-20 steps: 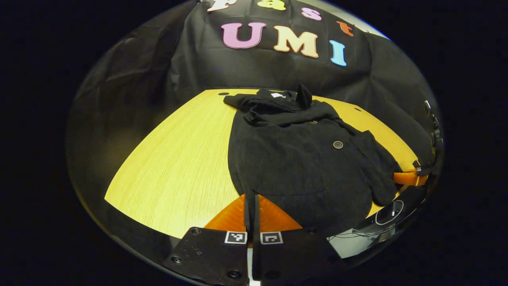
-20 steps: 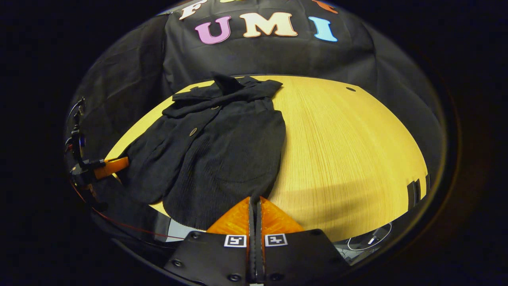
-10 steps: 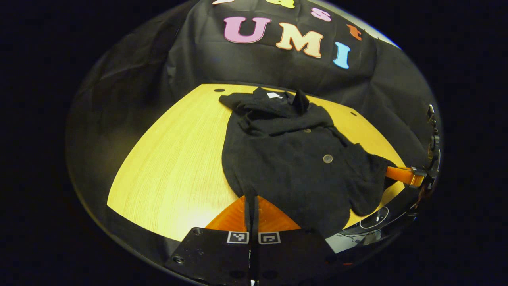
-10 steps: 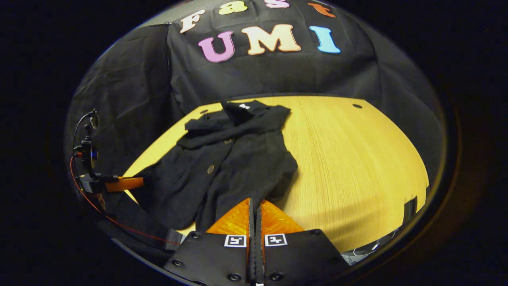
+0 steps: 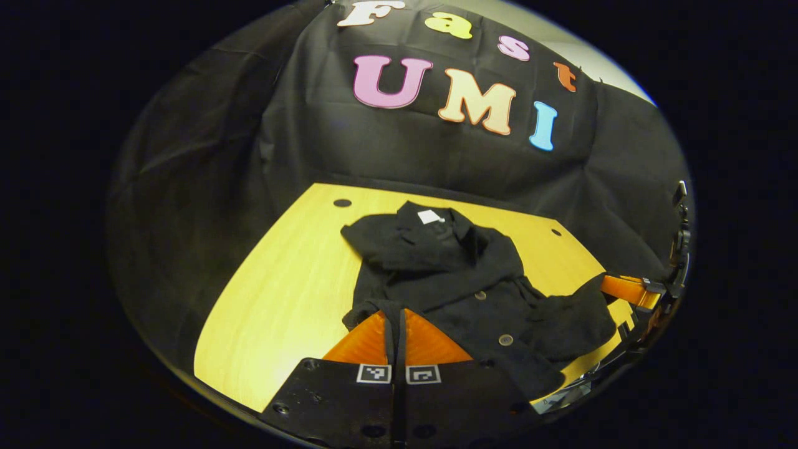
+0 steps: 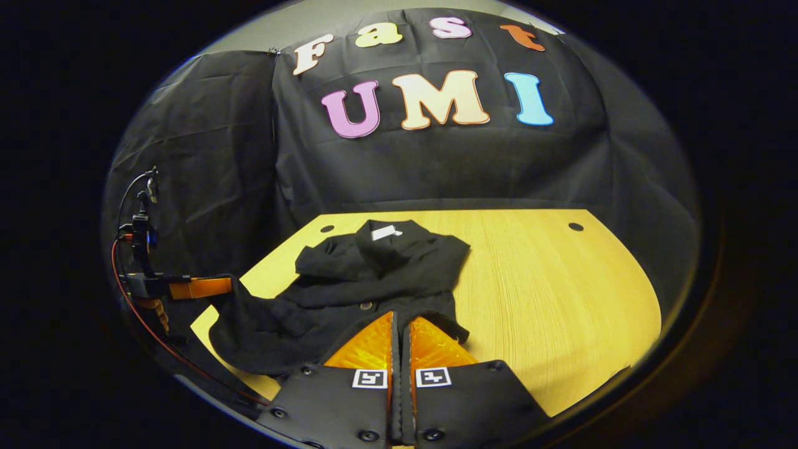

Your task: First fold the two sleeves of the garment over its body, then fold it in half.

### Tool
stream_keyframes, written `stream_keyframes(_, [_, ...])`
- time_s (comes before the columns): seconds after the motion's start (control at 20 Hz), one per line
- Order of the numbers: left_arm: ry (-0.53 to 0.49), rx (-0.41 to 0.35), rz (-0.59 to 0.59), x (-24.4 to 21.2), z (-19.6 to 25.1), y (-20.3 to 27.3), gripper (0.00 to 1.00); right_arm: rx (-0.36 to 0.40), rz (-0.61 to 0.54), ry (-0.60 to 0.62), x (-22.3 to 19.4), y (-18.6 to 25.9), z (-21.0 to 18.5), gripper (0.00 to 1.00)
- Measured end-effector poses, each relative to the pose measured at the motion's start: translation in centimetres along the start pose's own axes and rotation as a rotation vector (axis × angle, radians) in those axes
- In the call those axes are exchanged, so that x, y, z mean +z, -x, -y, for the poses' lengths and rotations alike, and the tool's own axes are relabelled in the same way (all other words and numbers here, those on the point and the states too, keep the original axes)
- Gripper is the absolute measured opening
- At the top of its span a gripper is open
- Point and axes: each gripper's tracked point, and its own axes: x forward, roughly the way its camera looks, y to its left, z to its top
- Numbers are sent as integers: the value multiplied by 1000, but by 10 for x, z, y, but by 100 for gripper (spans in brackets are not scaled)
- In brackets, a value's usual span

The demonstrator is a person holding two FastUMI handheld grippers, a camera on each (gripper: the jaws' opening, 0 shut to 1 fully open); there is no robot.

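A black buttoned garment (image 5: 449,268) lies on the yellow wooden table (image 5: 280,293), collar and white tag (image 5: 429,216) at the far end. Both sleeves lie folded across its chest. My left gripper (image 5: 395,310) is shut on one corner of the hem, which is raised off the table. In the right gripper view, my right gripper (image 6: 401,319) is shut on the other corner of the garment (image 6: 374,274). The hem hangs slack between the two. The right gripper (image 5: 626,288) appears at the far right of the left gripper view, the left gripper (image 6: 199,287) at the left of the right gripper view.
Bare table top (image 6: 548,280) stretches to the right of the garment in the right gripper view. Small dark holes (image 6: 575,227) mark the far corners. The black cloth wall (image 5: 399,156) rises just behind the table. A red cable (image 6: 156,337) hangs below the left gripper.
Both grippers have lifted the hem and carried it toward the collar. The lower half of the garment has come off the table and bunched up.
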Motion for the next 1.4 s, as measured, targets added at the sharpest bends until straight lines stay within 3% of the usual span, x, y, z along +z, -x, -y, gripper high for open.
stream_keyframes(0.65, [-56, -55, 84, 109, -20, -107, 0, -52, 122, 18, 127, -100, 0, 2])
stream_keyframes(0.8, [-72, -49, 53, 114, -35, -141, 0, -98, 130, 20, 148, -131, 9, 6])
stream_keyframes(0.9, [-76, -42, 31, 115, -44, -164, 0, -143, 125, 26, 158, -152, 20, 2])
stream_keyframes(1.15, [-153, 46, 30, 133, -64, -219, 0, -281, 119, 35, 182, -201, 51, 5])
stream_keyframes(1.2, [-170, 70, 48, 137, -65, -228, 0, -297, 110, 34, 182, -208, 52, 12])
stream_keyframes(1.25, [-184, 110, 64, 141, -65, -229, 4, -322, 137, 43, 188, -207, 56, 40])
stream_keyframes(1.35, [-181, 162, 131, 159, -63, -225, 50, -351, 212, 75, 209, -192, 57, 96])
stream_keyframes(1.4, [-163, 176, 188, 171, -57, -215, 75, -347, 252, 93, 216, -181, 53, 98])
